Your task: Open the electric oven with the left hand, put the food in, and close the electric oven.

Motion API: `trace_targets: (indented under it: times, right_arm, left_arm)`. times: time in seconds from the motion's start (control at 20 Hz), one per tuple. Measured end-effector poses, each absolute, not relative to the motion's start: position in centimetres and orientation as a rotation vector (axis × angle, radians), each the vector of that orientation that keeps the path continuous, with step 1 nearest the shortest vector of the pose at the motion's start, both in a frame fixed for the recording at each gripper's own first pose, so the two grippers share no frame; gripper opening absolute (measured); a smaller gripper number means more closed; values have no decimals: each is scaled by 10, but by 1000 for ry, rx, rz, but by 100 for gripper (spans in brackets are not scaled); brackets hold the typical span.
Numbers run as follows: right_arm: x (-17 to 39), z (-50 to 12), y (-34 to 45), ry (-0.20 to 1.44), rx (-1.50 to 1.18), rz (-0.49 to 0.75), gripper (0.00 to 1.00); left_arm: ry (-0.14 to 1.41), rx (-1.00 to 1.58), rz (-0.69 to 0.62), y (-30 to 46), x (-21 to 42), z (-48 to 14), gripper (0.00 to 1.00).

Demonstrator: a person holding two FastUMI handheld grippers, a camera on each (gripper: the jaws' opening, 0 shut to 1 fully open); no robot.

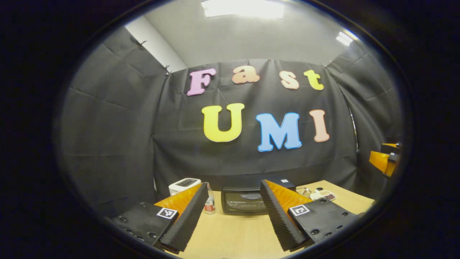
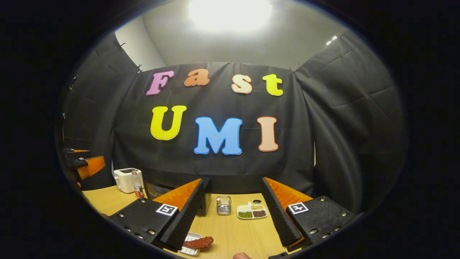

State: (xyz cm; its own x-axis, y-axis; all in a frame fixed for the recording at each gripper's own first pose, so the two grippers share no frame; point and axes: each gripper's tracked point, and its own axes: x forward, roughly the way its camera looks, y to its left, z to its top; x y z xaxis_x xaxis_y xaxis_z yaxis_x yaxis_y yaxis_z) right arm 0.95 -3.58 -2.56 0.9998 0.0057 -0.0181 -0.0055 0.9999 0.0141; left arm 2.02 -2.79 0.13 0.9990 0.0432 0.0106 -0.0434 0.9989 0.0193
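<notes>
One electric oven (image 1: 244,201), door closed, at twelve o'clock beyond the left gripper (image 1: 233,212), fingers spread, empty. One food piece (image 2: 197,242) on a white tray (image 2: 190,248) at seven o'clock below the right gripper (image 2: 231,216), also spread. One toaster (image 1: 184,185), one bottle (image 1: 210,201); labels unreadable.

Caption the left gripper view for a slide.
Left gripper, jaws open, faces the closed electric oven across the wooden table, toaster and bottle to its left.
</notes>
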Motion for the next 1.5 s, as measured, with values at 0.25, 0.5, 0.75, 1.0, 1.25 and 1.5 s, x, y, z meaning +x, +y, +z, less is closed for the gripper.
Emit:
trace_targets:
  times: [0.25, 0.5, 0.75, 1.0, 1.25, 1.5]
  right_arm:
    - [9, -45, -54, 23, 7, 35, 96]
    - [11, -51, -70, 41, 22, 12, 96]
    - [28, -52, -71, 47, 18, -42, 96]
    - [49, -52, -65, 49, -18, -103, 96]
    - [60, -56, -65, 77, -48, -171, 96]
    - [63, -61, -64, 113, -84, -217, 96]
  left_arm:
    - [-12, -10, 47, -55, 34, -8, 91]
    - [-16, -21, 16, -72, 66, -14, 100]
    - [-12, 15, -51, -88, 129, -32, 100]
    - [24, 29, -111, -96, 196, -61, 91]
    - [85, 37, -135, -98, 253, -101, 100]
    - [150, 17, -159, -102, 292, -143, 97]
